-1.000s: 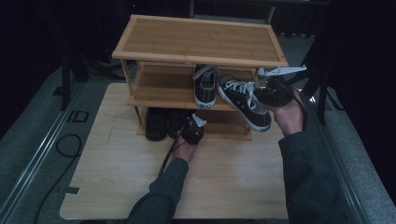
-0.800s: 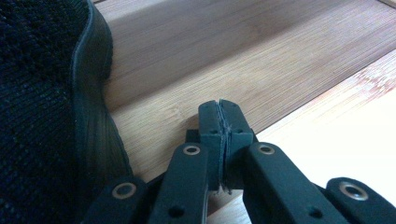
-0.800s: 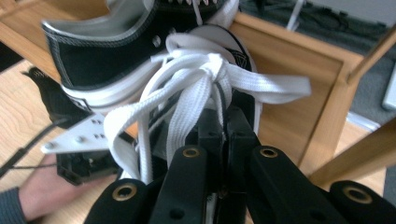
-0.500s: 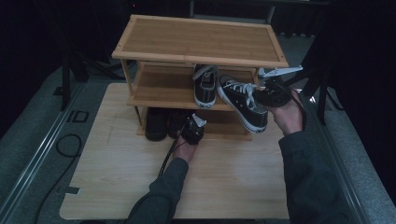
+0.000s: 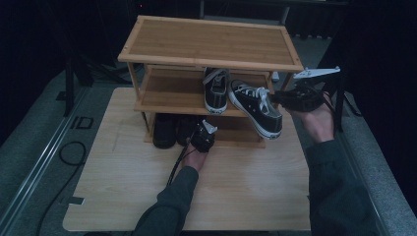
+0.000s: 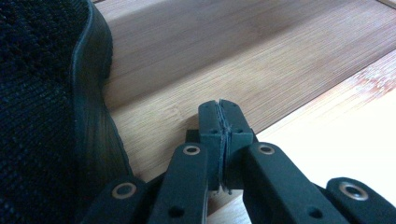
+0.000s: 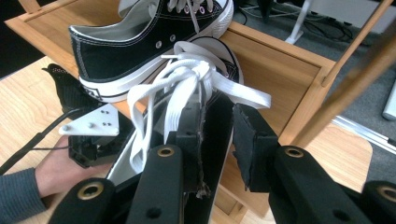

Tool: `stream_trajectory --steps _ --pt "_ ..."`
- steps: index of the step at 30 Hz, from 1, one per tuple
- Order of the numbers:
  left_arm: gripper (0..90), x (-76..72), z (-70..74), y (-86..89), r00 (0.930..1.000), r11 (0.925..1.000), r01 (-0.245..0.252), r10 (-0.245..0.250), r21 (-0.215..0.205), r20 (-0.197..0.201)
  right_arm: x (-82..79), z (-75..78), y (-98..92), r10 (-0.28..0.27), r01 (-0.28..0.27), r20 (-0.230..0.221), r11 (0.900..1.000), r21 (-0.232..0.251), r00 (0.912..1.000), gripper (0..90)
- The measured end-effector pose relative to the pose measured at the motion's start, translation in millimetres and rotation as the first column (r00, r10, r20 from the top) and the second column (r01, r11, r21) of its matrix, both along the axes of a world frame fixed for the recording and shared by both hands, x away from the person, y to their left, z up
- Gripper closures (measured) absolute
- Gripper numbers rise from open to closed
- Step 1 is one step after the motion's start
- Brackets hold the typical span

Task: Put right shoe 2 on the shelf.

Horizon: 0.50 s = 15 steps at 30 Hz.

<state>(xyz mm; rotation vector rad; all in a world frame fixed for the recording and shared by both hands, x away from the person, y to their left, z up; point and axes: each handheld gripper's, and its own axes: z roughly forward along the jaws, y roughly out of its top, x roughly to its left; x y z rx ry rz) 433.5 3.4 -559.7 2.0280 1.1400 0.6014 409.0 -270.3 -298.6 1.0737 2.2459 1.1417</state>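
A black-and-white sneaker (image 5: 258,110) lies tilted on the middle shelf of a bamboo shoe rack (image 5: 211,42), with its toe over the front edge. My right gripper (image 5: 278,98) is at that sneaker's side. Its jaws have just been opening. In the right gripper view the sneaker's (image 7: 219,51) black side wall stands between the parted jaws of the right gripper (image 7: 219,135), with white laces draped over the left one. A second sneaker (image 5: 215,91) (image 7: 130,42) sits upright beside it. My left gripper (image 5: 202,133) (image 6: 220,116) is shut and holds nothing, at the bottom shelf beside a black shoe (image 6: 37,93).
Dark shoes (image 5: 164,130) fill the left of the bottom shelf. The rack stands at the back of a light wooden table (image 5: 236,187). A rack post (image 7: 355,60) rises close on the right of the right gripper. Cables trail over the grey floor (image 5: 44,147) at the left.
My right gripper has drawn back a little to the right and its jaws have parted around the sneaker's side. The left gripper has not moved.
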Motion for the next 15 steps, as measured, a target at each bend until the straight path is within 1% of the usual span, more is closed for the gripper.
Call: stream_trajectory --steps 3,6,8,11,14,15 --pt "88.6 -0.1 0.0 0.0 1.0 1.0 0.0 0.0 0.0 0.0 -4.4 -0.7 -4.4 0.002 -0.002 0.007 1.0 -0.007 1.0 72.8" --pt "88.6 -0.1 0.1 0.0 1.0 1.0 0.0 0.0 0.002 0.001 -7.2 -1.4 -8.9 -0.008 0.008 0.012 1.0 -0.008 0.9999 73.8" --pt "88.6 0.0 0.0 0.0 1.0 1.0 0.0 0.0 -0.002 0.0 -8.1 -1.4 -11.6 -0.012 0.012 0.014 1.0 -0.017 0.9998 74.4" --pt "88.6 0.0 0.0 0.1 1.0 1.0 0.001 -0.001 0.0 0.0 -8.7 -1.9 -15.5 -0.023 0.024 0.013 0.999 -0.034 0.9997 78.0" --pt "88.6 -0.1 0.0 0.0 1.0 1.0 0.0 0.0 -0.001 0.0 -10.4 -4.6 -18.1 -0.025 0.025 0.002 0.998 -0.063 0.9997 82.1" --pt "88.6 -0.1 0.0 0.0 1.0 1.0 0.0 0.0 0.0 0.0 -13.1 -6.7 -19.2 -0.034 0.034 0.004 0.996 -0.08 0.9994 88.1"
